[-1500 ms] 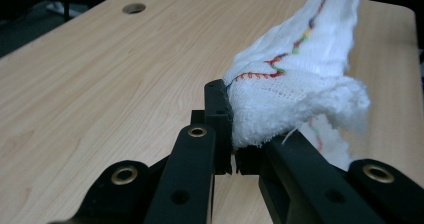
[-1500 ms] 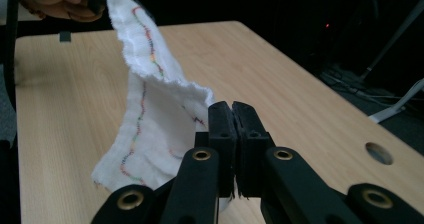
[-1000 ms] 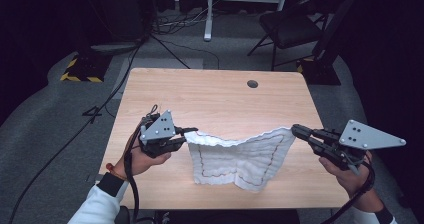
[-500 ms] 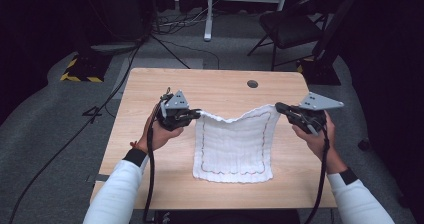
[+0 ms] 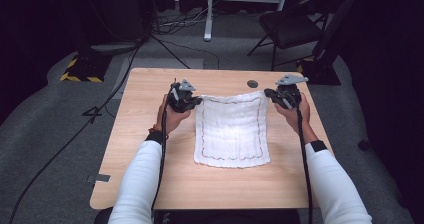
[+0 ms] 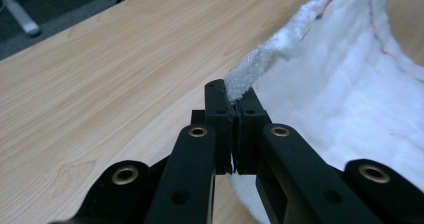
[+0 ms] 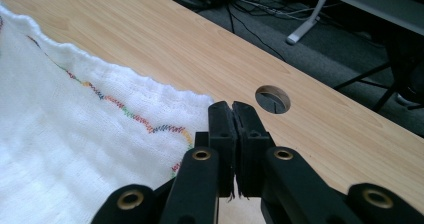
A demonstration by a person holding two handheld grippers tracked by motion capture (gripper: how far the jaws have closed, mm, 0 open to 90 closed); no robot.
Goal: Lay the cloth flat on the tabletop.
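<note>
One white cloth [image 5: 231, 130] lies spread on the wooden counter [image 5: 150, 174], roughly square, with a stitched multicoloured line running inside its border; its near portion rests flat while the two far corners are held. The left tool [image 5: 196, 102] is clamped on the far left corner: in the left gripper view the hem [image 6: 250, 74] enters between the closed jaws and the fabric hangs away to the right. The right tool [image 5: 270, 92] sits at the far right corner with its jaws pressed together; in the right gripper view the cloth edge [image 7: 150, 91] runs up to the jaws, and only a few loose threads show in the seam below them, so the grip there appears to be on the very corner. Judgement on handling: the cloth is light, soft and limp, with no stiffness of its own; it will sag and fold wherever unsupported, and it is not fragile. Its woven, slightly ribbed texture should resist slipping in the pads. The thickened hem at the corners is the sound place to take hold, as held now. Count: one cloth, two tools, one counter, one round cable hole [image 5: 252, 84] in the counter beyond the cloth.
</note>
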